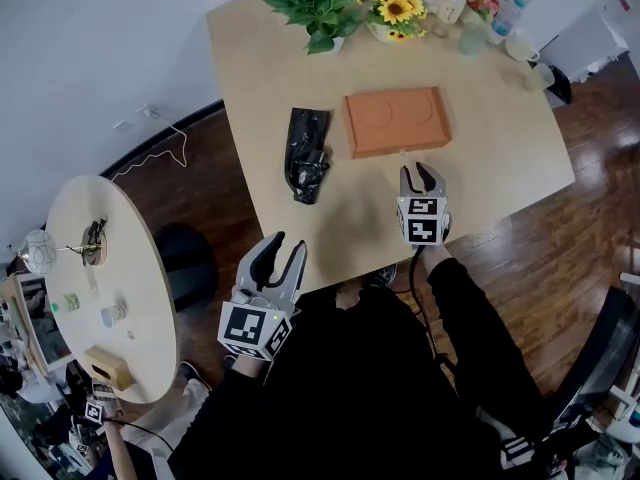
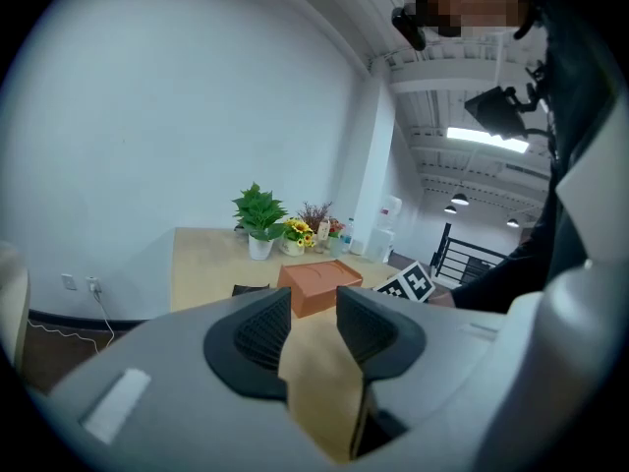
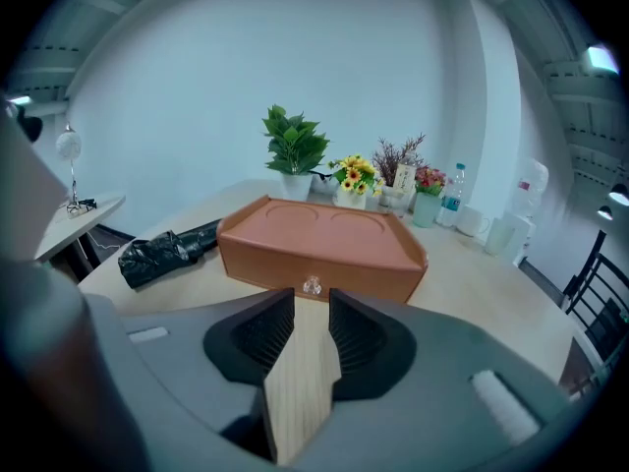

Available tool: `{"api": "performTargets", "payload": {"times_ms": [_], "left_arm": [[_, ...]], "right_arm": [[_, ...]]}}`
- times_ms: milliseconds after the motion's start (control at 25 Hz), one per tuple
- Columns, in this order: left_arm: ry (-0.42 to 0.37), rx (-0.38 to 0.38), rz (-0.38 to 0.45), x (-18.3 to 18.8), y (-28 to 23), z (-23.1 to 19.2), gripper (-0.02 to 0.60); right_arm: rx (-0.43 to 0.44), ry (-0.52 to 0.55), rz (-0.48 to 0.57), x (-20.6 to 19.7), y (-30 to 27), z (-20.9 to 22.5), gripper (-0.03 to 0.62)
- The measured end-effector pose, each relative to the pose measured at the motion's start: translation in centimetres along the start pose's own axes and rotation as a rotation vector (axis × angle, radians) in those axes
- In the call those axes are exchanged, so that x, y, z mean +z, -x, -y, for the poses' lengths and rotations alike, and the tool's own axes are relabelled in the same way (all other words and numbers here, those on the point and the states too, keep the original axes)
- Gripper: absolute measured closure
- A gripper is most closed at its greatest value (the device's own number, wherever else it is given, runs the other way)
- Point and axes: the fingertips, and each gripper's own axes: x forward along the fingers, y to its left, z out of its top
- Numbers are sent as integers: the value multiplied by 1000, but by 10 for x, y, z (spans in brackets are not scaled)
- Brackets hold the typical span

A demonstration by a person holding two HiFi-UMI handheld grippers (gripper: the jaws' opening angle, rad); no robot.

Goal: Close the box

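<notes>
The orange-brown box (image 1: 396, 120) lies flat on the wooden table (image 1: 500, 158), its lid down and a small clear knob (image 3: 313, 285) on its front wall. My right gripper (image 1: 422, 175) sits just before that front wall. In the right gripper view the box (image 3: 319, 249) fills the middle, and the right gripper (image 3: 312, 308) is open, its tips just short of the knob with nothing between them. My left gripper (image 1: 285, 251) hovers at the table's near edge, well back from the box (image 2: 319, 283). The left gripper (image 2: 314, 308) is open and empty.
A crumpled black bag (image 1: 308, 154) lies left of the box. At the table's far end stand a green potted plant (image 1: 315, 6), sunflowers (image 1: 395, 8), bottles (image 1: 505, 18) and cups. A round side table (image 1: 100, 288) with small items stands to the left, over dark wood floor.
</notes>
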Motion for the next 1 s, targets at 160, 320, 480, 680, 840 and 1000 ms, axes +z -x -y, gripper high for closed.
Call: {"api": "performTargets", "payload": {"times_ms": [160,320,480,680,840,1000], "left_arm": [[-14,-26,27,11,-11,5,456],[-39,-47,84,37,-17,14,456],[-59,-76,148,69,-19,24,456],[-92,-120,225,106,-15,41,456],[-112,-153,282,131,-7,58,456],[-133,-165,344,154,6,69,456]], "right_arm": [[-3,-19,93,26,38,5,482],[1,-54,216,60,91,9,482],[22,-95,373,103,157,12,482],[88,-102,599,158,243,6,482],[117,-115,725,183,294,5,482],[106,-100,823,204,332,4,482]]}}
